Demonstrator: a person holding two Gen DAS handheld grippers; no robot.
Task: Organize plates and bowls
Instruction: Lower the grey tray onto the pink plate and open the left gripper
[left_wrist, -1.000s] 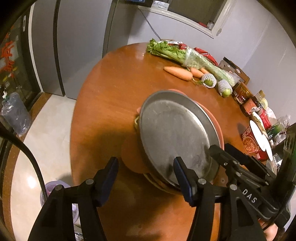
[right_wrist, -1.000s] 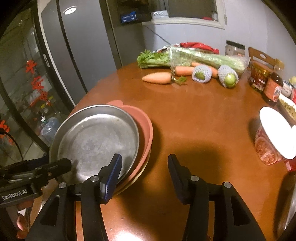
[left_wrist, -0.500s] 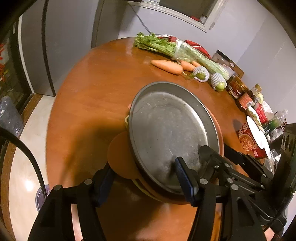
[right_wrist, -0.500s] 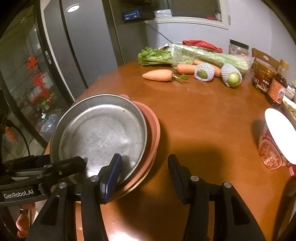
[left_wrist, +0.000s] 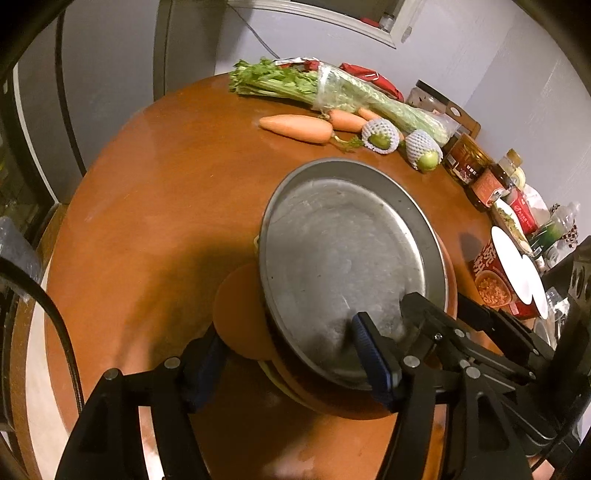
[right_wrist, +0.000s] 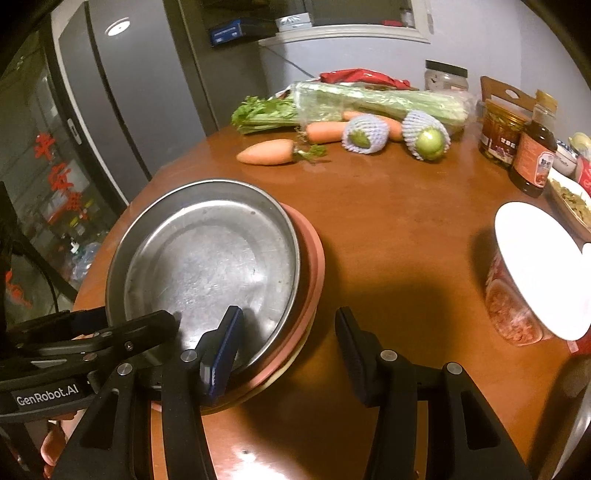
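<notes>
A round metal plate (left_wrist: 343, 258) (right_wrist: 207, 258) tops a stack of pink plates (right_wrist: 314, 266) on the brown round table (left_wrist: 166, 221). A small orange disc (left_wrist: 240, 314) sticks out from under the stack's left side. My left gripper (left_wrist: 288, 369) straddles the stack's near rim. Its right finger lies over the metal plate, its left finger sits low beside the disc, and its jaws are opening. My right gripper (right_wrist: 288, 350) straddles the rim further right. One finger is inside the metal plate and the other stands outside, with bare table showing between it and the rim.
Carrots (left_wrist: 295, 127), bagged celery (left_wrist: 332, 92) and two netted green fruits (right_wrist: 424, 142) lie along the table's far side. Jars and sauce bottles (right_wrist: 532, 158) stand at the back right, and a lidded noodle cup (right_wrist: 517, 306) at the right. A grey fridge (right_wrist: 110, 110) is behind the table.
The plate stack now sits further onto the table, nearer the carrots, and both grippers have moved along with it. The left gripper's fingers stand wider apart than before.
</notes>
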